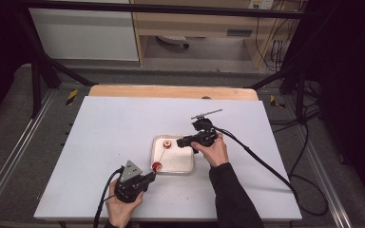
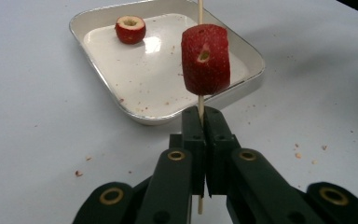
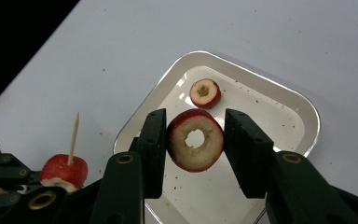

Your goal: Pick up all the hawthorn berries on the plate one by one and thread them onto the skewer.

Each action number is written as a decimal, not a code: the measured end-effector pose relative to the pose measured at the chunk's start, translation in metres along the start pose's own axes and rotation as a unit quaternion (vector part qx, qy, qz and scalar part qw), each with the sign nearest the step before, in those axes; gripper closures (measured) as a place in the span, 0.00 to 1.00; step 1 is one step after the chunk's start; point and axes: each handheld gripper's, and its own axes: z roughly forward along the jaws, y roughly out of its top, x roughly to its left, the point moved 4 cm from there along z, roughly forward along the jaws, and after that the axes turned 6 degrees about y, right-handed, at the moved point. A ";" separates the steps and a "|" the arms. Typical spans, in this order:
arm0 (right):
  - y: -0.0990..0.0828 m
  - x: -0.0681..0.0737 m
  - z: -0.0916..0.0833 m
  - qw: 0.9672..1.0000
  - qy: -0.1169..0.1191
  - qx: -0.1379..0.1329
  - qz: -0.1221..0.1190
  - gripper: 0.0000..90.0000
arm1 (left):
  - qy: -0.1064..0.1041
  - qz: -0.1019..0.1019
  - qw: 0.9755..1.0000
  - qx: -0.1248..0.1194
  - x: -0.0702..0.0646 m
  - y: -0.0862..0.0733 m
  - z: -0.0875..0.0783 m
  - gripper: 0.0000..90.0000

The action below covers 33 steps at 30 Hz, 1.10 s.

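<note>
My left gripper (image 2: 203, 116) is shut on a thin wooden skewer (image 2: 199, 11) that stands up through a red cored fruit piece (image 2: 205, 58). In the high view that gripper (image 1: 148, 178) sits at the near left corner of a white tray (image 1: 190, 167), with the skewered piece (image 1: 156, 166) over the rim. My right gripper (image 3: 193, 140) is shut on a cored fruit ring (image 3: 186, 156), red skin and pale flesh, held above the tray (image 3: 307, 116). Another cored piece (image 3: 205, 93) lies in the tray near its far left corner (image 1: 167, 143). The right gripper (image 1: 181, 141) points left over the tray.
The tray rests on a white sheet (image 1: 104, 142) over a wooden table (image 1: 171, 91). Small crumbs (image 2: 298, 154) dot the sheet near the tray. Black cables (image 1: 261, 164) trail from both grippers. A dark metal frame (image 1: 43, 66) borders the table.
</note>
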 end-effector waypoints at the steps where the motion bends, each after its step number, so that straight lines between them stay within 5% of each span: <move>1: -0.003 -0.001 -0.003 1.000 0.004 -0.011 0.007 0.68 | 0.000 -0.001 1.000 0.000 -0.002 0.000 0.000 0.98; 6: -0.014 -0.005 -0.017 0.997 0.019 -0.068 0.030 0.68 | -0.002 -0.003 1.000 -0.002 -0.011 0.003 0.004 0.98; 11: -0.025 -0.008 -0.025 0.989 0.042 -0.131 0.055 0.68 | -0.005 -0.003 1.000 -0.001 -0.022 0.005 0.009 0.98; 18: -0.034 -0.010 -0.035 0.972 0.077 -0.202 0.095 0.68 | -0.012 -0.002 1.000 -0.009 -0.037 0.006 0.015 0.98; 33: -0.033 0.003 -0.049 0.939 0.130 -0.282 0.145 0.68 | -0.020 -0.001 0.999 -0.031 -0.056 0.013 0.021 0.98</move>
